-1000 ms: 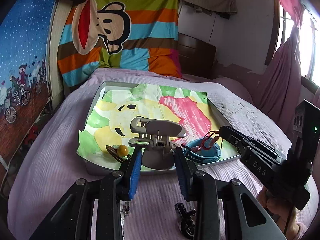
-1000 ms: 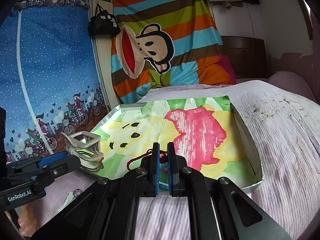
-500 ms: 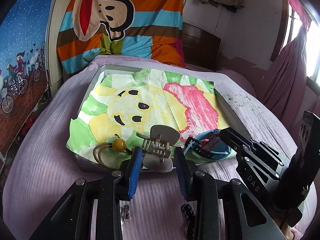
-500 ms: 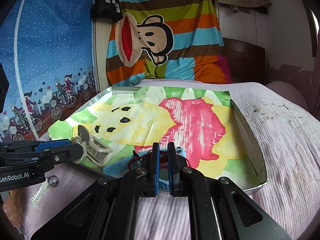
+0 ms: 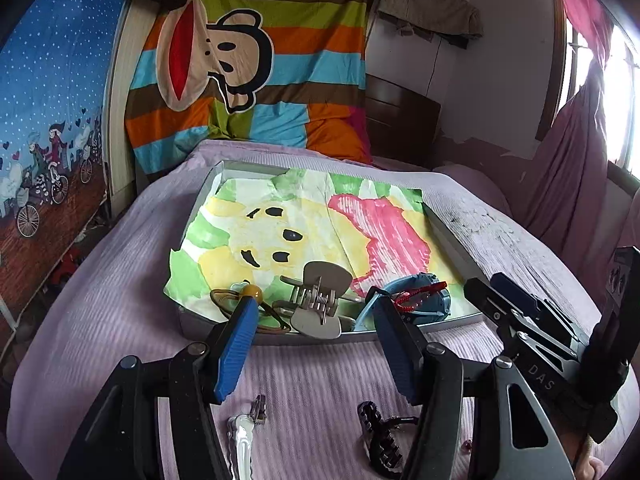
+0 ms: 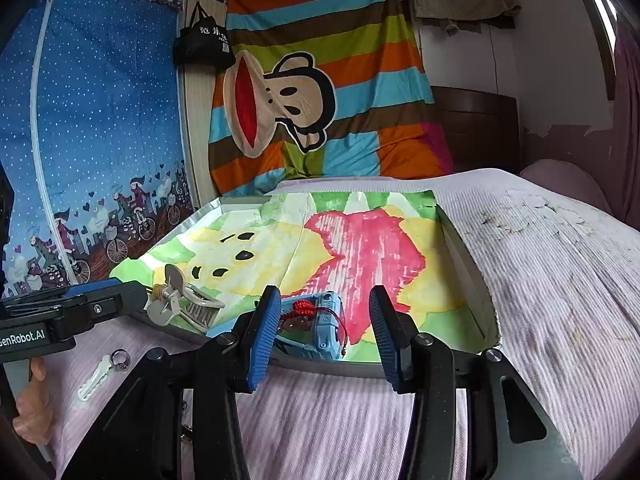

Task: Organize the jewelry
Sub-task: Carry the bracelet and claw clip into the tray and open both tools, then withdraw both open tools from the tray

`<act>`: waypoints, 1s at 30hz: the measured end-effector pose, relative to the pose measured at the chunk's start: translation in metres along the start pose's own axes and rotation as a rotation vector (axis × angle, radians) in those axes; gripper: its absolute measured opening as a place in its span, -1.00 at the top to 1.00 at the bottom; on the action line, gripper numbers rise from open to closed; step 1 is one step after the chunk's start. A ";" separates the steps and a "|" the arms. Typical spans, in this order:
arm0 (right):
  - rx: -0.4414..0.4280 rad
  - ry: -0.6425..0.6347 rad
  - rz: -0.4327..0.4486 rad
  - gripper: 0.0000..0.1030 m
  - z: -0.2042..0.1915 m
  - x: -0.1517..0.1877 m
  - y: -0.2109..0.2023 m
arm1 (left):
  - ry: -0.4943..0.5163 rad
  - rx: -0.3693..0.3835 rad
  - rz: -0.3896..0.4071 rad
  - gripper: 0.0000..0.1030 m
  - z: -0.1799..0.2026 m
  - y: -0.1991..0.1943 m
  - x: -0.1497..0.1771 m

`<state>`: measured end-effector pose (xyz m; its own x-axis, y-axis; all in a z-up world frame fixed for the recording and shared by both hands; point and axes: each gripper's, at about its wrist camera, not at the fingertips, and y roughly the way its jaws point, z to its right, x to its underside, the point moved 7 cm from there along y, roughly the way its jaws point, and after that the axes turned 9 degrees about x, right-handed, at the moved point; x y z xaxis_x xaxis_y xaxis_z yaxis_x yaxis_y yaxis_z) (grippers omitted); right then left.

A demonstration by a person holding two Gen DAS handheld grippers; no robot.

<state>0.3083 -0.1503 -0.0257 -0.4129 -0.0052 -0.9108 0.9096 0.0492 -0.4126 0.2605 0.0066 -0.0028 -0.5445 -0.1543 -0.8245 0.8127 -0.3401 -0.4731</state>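
Note:
A beige claw hair clip [image 5: 316, 308] lies on its side at the near edge of the paper-lined tray [image 5: 450, 236]. My left gripper [image 5: 314, 306] straddles it with its jaws opening, and the blue pads [image 5: 236, 340] stand clear of it. To its left lies a brown hair tie with a yellow bead [image 5: 253, 292]. A red cord [image 6: 304, 308] rests on a blue watch [image 6: 324, 322] in the tray [image 6: 468, 280]. My right gripper [image 6: 325, 300], jaws opening, hovers just before it without touching. The claw clip [image 6: 180, 300] sits beside the left gripper [image 6: 120, 288].
On the purple bedspread in front of the tray lie a silver clip [image 5: 244, 436] and a black clip [image 5: 378, 436]. A white pin with a ring [image 6: 102, 370] lies there too. The right gripper [image 5: 486, 286] reaches in from the right. A striped blanket hangs behind the bed.
Both grippers have opened. The claw clip has dropped from the left pads onto the tray. The red cord has left the right pads and lies on the blue watch.

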 end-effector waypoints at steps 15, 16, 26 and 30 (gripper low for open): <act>-0.018 0.054 0.154 -0.97 0.025 0.003 -0.084 | 0.094 -0.055 0.146 -1.00 0.015 -0.060 0.013; -0.021 0.055 0.159 -0.97 0.025 0.004 -0.088 | 0.094 -0.053 0.146 -1.00 0.015 -0.063 0.016; -0.026 0.042 0.182 -0.97 0.026 0.021 -0.124 | 0.127 -0.074 0.126 -1.00 0.007 -0.083 0.044; -0.020 0.023 0.172 -0.98 0.025 0.031 -0.129 | 0.129 -0.072 0.111 -1.00 0.005 -0.088 0.054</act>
<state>0.1797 -0.1817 -0.0011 -0.2528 0.0282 -0.9671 0.9658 0.0675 -0.2505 0.1591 0.0234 -0.0040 -0.4230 -0.0653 -0.9038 0.8818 -0.2591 -0.3940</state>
